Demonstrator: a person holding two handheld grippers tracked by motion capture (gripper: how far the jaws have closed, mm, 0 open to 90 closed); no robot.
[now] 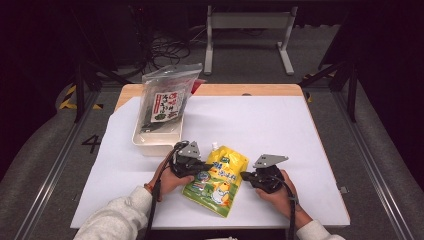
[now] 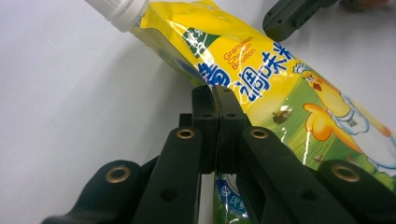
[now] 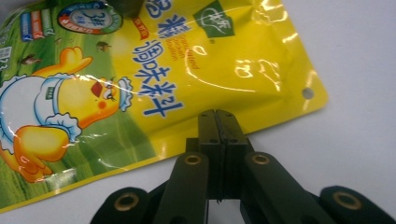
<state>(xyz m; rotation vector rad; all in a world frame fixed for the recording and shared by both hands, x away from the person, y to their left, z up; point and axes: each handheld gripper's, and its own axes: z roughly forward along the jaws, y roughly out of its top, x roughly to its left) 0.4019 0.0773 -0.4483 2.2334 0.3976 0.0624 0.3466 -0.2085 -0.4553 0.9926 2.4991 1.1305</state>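
1. High view: a yellow pouch [image 1: 218, 181] lies flat on the white sheet [image 1: 280, 130], near the front edge, between both hands.
2. Left gripper [image 2: 215, 100]: jaws pressed together, pinching the pouch's edge.
3. Right gripper [image 3: 216, 122]: jaws pressed together at the pouch's opposite edge; whether they pinch it, I cannot tell.
4. A tub [image 1: 156, 140] holding a clear bag [image 1: 165, 100] stands behind the pouch.

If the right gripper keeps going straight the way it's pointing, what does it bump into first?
Probably the yellow pouch: the shut right gripper points at its near edge and already looks very close to it.
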